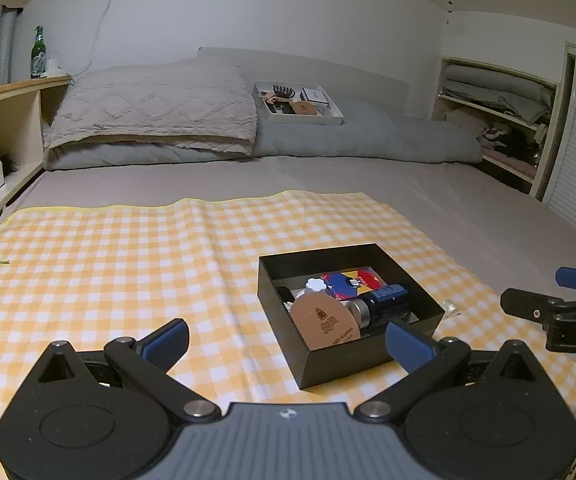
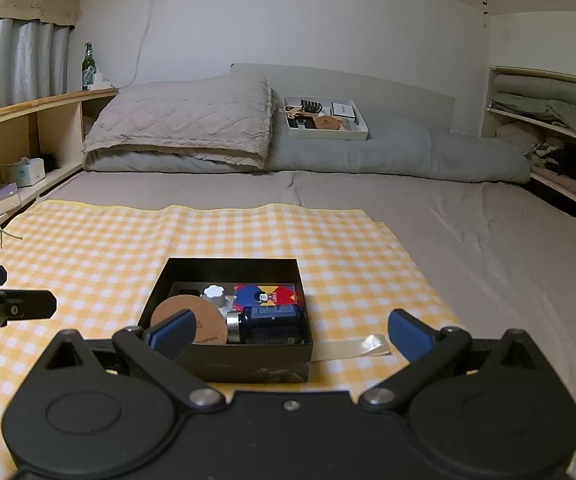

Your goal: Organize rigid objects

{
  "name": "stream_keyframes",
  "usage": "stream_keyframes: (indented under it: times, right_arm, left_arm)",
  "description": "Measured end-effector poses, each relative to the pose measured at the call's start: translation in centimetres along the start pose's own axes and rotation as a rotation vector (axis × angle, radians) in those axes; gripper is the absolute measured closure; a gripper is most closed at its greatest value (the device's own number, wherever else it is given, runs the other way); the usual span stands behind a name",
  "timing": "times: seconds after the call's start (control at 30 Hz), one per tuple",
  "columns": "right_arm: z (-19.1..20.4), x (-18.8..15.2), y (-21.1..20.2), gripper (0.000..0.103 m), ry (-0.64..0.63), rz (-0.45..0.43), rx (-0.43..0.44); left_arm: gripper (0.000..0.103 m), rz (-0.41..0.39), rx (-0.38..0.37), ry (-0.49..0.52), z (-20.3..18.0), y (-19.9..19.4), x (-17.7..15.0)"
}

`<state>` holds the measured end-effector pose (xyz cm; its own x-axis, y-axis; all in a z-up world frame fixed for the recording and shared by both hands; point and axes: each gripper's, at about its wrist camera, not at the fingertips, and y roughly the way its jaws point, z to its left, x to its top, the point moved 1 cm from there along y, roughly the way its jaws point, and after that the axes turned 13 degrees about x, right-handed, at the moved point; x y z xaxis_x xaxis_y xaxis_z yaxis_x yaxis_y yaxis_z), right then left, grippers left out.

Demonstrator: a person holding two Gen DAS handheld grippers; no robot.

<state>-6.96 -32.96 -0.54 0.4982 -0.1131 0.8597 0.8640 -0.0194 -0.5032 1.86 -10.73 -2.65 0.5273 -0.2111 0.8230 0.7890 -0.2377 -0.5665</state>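
Yellow-checked cloth (image 2: 88,264) on my bed carries the black box (image 2: 228,364) just ahead of both my right gripper (image 2: 290,332) and left gripper (image 1: 288,338), each spread wide and empty, its dark bottle (image 2: 266,318) lying crosswise, cap toward my left, partly hidden.

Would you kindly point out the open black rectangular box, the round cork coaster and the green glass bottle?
Open black rectangular box (image 2: 248,366): right wrist view, its near outer wall.
Round cork coaster (image 2: 198,316): right wrist view, its flat face.
Green glass bottle (image 1: 38,56): left wrist view, its labelled body.
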Motion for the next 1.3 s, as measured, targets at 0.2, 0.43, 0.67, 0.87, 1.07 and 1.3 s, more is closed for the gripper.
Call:
stream_keyframes:
  times: [0.2,0.43,0.67,0.87,1.07,1.3]
  right_arm:
    - [0.29,0.02,-0.20,0.000,-0.002,-0.003,0.016]
    - [0.32,0.06,-0.25,0.000,0.006,-0.003,0.024]
    - [0.40,0.05,-0.25,0.000,0.007,-0.003,0.027]
    - [0.43,0.04,-0.27,0.000,0.009,-0.001,0.027]
    - [0.51,0.02,-0.31,0.000,0.010,-0.001,0.026]
    - [0.63,-0.01,-0.33,0.000,0.012,0.001,0.027]
  left_arm:
    - [0.000,0.002,0.005,-0.001,0.23,-0.11,0.07]
    - [0.000,-0.004,0.006,0.002,0.36,-0.15,0.13]
    - [0.000,-0.008,0.008,-0.001,0.56,-0.25,0.26]
    - [0.000,-0.012,0.010,-0.003,0.65,-0.33,0.36]
    - [0.000,-0.013,0.010,-0.003,0.60,-0.37,0.38]
    - [0.000,-0.014,0.010,-0.003,0.63,-0.41,0.36]
